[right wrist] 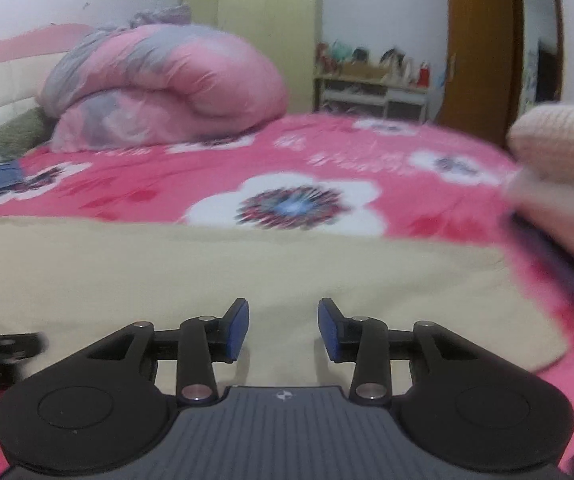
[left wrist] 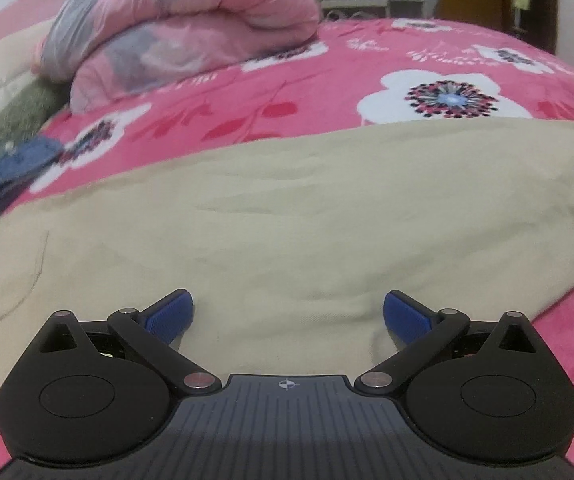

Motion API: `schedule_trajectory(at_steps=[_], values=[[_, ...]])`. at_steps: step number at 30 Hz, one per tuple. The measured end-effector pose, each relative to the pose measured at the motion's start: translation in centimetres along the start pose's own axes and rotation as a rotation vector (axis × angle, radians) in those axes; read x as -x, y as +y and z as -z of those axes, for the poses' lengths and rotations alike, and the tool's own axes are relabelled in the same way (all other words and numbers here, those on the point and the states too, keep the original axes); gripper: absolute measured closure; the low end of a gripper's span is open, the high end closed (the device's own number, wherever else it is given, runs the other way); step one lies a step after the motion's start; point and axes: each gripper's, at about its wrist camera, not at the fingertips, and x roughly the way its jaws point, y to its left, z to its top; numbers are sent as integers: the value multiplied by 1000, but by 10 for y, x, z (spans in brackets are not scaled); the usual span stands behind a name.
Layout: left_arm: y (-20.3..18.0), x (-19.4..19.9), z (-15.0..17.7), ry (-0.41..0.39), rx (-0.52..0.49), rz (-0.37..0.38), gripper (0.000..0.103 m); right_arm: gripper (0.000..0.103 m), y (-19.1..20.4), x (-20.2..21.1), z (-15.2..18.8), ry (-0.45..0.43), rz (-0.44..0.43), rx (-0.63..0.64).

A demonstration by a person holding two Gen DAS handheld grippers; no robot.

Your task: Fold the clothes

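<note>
A beige garment (left wrist: 287,208) lies spread flat on the pink flowered bedsheet (left wrist: 327,80). My left gripper (left wrist: 287,314) hovers over its near edge, its blue pads (left wrist: 169,314) standing wide apart with only cloth below them. In the right wrist view the same beige garment (right wrist: 227,272) fills the foreground. My right gripper (right wrist: 283,332) is above it, partly open, with nothing pinched between its pads (right wrist: 237,332). A dark blurred gripper part (right wrist: 3,352) shows at the left edge of that view.
A rolled pink and grey duvet (right wrist: 159,92) sits at the head of the bed. Blue denim clothing (left wrist: 11,168) lies at the left. A hand in a pale knit sleeve (right wrist: 563,148) is at the right. A shelf (right wrist: 371,92) and a wooden door (right wrist: 479,40) stand behind.
</note>
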Motion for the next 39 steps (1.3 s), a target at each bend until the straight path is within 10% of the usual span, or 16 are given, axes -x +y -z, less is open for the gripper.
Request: schedule_trajectory(at_steps=[3, 11, 20, 23, 39], values=[[-4, -1, -4, 35, 21, -20, 0, 61, -39, -26, 15, 106, 73, -49], [-14, 2, -4, 26, -12, -72, 0, 59, -61, -8, 0, 37, 48, -114], [-5, 0, -3, 53, 51, -32, 0, 25, -58, -34, 23, 64, 144, -67], [-3, 0, -2, 58, 65, -28, 0, 0, -62, -36, 23, 80, 181, -104], [-4, 0, -2, 61, 83, -36, 0, 0, -68, -35, 25, 79, 153, -137]])
